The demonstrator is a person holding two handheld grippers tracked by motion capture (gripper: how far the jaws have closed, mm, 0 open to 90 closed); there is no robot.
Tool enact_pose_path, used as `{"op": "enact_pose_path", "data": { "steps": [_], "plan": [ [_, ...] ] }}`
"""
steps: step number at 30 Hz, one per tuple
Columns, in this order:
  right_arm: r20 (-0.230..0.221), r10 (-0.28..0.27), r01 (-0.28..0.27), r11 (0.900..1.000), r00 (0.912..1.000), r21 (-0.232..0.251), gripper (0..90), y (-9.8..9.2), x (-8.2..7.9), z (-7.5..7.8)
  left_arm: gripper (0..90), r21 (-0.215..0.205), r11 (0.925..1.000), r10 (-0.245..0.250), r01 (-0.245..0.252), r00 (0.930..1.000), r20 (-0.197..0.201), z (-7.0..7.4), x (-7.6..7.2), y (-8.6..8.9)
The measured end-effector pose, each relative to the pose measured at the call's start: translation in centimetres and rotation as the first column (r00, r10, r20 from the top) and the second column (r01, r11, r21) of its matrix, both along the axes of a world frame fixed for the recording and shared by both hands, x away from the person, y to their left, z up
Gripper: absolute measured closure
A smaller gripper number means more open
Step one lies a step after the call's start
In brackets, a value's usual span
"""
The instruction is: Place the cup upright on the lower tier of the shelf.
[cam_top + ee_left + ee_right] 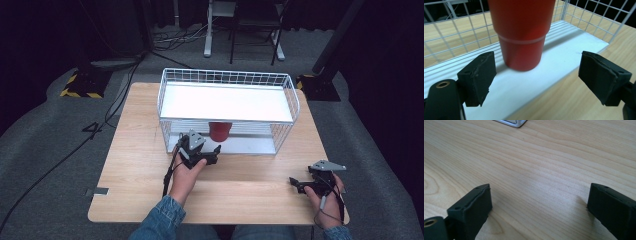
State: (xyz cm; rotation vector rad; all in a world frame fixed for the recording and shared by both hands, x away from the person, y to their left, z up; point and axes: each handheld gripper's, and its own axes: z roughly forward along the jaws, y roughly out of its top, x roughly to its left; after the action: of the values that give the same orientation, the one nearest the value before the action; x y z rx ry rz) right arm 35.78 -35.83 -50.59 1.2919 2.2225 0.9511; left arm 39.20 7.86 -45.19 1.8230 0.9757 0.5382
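A red cup stands upright on the white lower shelf of a white wire rack. In the left gripper view the red cup is close ahead, just beyond the jaws and apart from them. My left gripper is open at the rack's front edge; it has nothing between its fingers. My right gripper rests near the table's front right. It is open over bare wood.
The wooden table carries the rack at its back half, with a white top shelf over the cup. A metal corner of the rack lies far ahead of the right gripper. Cables and stands lie on the dark floor behind.
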Motion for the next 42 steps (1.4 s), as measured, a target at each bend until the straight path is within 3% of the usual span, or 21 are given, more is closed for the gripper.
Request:
{"op": "enact_pose_path", "data": {
  "steps": [9,15,16,19,22,26,29,30,33,38,42],
  "plan": [
    [-0.003,-0.002,0.002,1.000,1.0000,-0.002,4.0,0.2,0.2,0.0,15.0,0.000,0.9998,0.019,-0.019,0.9997,0.018,1.2,-3.1,3.1],
    [-0.007,-0.001,0.001,1.000,1.0000,-0.005,2.8,0.3,0.4,0.0,14.9,0.026,0.9994,0.022,-0.022,0.9997,0.011,1.6,-5.0,4.9],
    [-0.007,0.000,0.000,1.000,1.0000,-0.006,2.4,0.4,0.5,0.0,14.9,0.051,0.9987,0.007,-0.008,0.9998,0.018,1.7,-5.5,5.5],
    [-0.008,0.000,0.000,1.000,1.0000,-0.007,2.2,0.5,0.5,0.0,14.9,0.057,0.9983,-0.008,0.006,0.9997,0.024,1.8,-6.0,6.2],
    [-0.008,-0.001,0.001,1.000,1.0000,-0.007,2.2,0.5,0.5,0.0,14.8,0.091,0.9956,-0.021,0.018,0.9993,0.031,1.8,-7.0,7.4],
    [-0.008,0.000,0.000,1.000,1.0000,-0.006,2.2,0.5,0.5,0.0,14.8,0.109,0.9919,-0.069,0.066,0.9973,0.026,1.2,-7.7,9.0],
    [-0.007,0.000,0.000,1.000,1.0000,-0.007,2.2,0.5,0.5,0.0,14.8,0.100,0.9932,-0.063,0.060,0.9976,0.029,1.1,-7.9,10.0],
    [-0.008,0.000,0.000,1.000,1.0000,-0.006,2.2,0.5,0.5,0.0,14.7,0.070,0.9965,-0.047,0.046,0.9989,0.003,0.9,-8.1,11.0],
    [-0.008,-0.001,0.001,1.000,1.0000,-0.006,2.2,0.5,0.5,0.0,14.8,0.070,0.9966,-0.043,0.044,0.9988,-0.025,0.6,-8.1,11.8],
    [-0.008,0.001,-0.001,1.000,1.0000,-0.006,2.2,0.5,0.5,0.0,14.9,0.119,0.9899,-0.062,0.077,0.9908,-0.120,-1.1,-8.0,14.0],
    [-0.006,0.004,-0.004,1.000,1.0000,-0.007,2.2,0.5,0.5,0.0,15.0,0.158,0.9851,-0.043,0.068,0.9869,-0.156,-2.1,-8.0,14.9]
  ]
}}
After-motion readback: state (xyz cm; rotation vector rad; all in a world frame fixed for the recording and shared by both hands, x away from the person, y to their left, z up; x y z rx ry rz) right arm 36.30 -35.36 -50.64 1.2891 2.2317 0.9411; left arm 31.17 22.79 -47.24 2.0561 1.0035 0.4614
